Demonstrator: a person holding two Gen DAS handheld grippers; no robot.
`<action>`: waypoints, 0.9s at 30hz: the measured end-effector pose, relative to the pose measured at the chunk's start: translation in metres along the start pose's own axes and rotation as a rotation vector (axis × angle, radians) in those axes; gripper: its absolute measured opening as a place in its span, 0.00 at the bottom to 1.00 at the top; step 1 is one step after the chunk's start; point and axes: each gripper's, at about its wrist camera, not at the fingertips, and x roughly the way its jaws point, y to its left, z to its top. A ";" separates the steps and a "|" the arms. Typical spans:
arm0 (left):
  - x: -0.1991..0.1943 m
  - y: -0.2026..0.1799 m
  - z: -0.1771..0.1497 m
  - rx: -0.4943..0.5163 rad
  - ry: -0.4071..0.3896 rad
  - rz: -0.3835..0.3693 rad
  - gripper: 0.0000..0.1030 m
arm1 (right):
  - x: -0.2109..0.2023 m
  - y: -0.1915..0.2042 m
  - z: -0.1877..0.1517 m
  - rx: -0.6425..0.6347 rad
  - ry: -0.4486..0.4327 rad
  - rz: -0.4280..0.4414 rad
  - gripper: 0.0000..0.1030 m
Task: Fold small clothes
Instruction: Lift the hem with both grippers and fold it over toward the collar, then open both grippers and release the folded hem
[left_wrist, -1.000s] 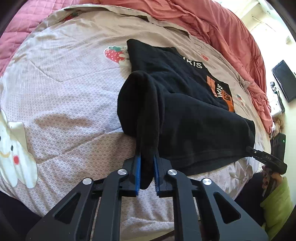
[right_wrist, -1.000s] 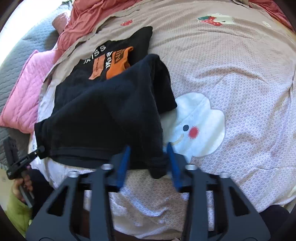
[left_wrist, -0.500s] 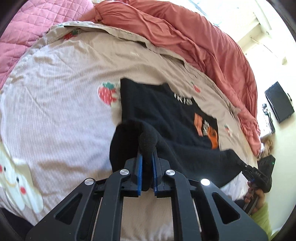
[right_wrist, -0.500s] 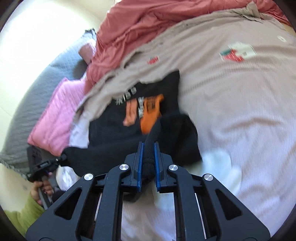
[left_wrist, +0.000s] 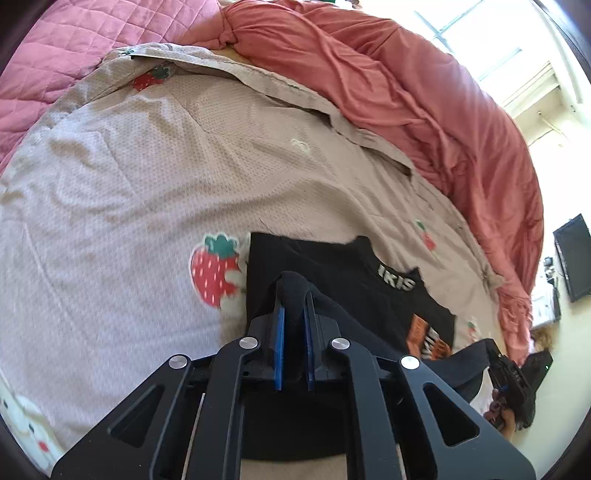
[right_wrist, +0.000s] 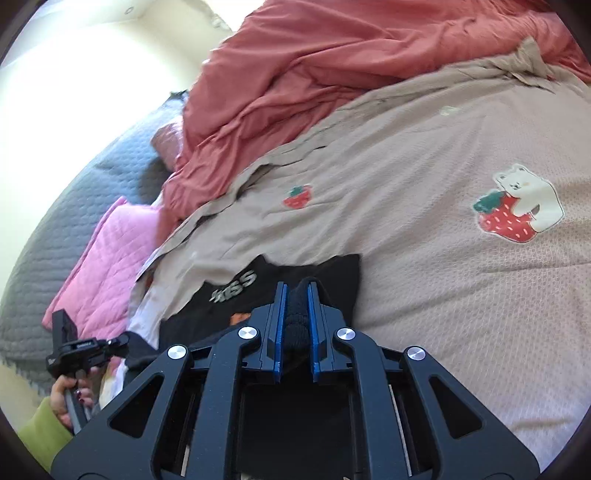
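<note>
left gripper, right gripper: both pinching black shirt | red duvet beyond

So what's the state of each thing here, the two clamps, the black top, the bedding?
Left gripper: shut on a bunch of the black shirt.
Right gripper: shut on another bunch of it.
Shirt: partly folded, printed upper part flat on the bed, lower part lifted by both grippers.
Beige cover: spread out, lightly wrinkled.
Red duvet: bunched up behind the cover.
</note>
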 end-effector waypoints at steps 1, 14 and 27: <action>0.007 0.001 0.002 -0.009 0.005 0.006 0.08 | 0.004 -0.005 0.000 0.016 0.001 0.001 0.05; 0.014 0.031 0.006 -0.151 -0.080 -0.008 0.15 | 0.013 -0.026 -0.002 -0.014 -0.013 -0.137 0.49; -0.016 -0.006 -0.069 0.022 -0.046 -0.029 0.23 | -0.011 -0.022 0.018 -0.095 0.004 -0.222 0.59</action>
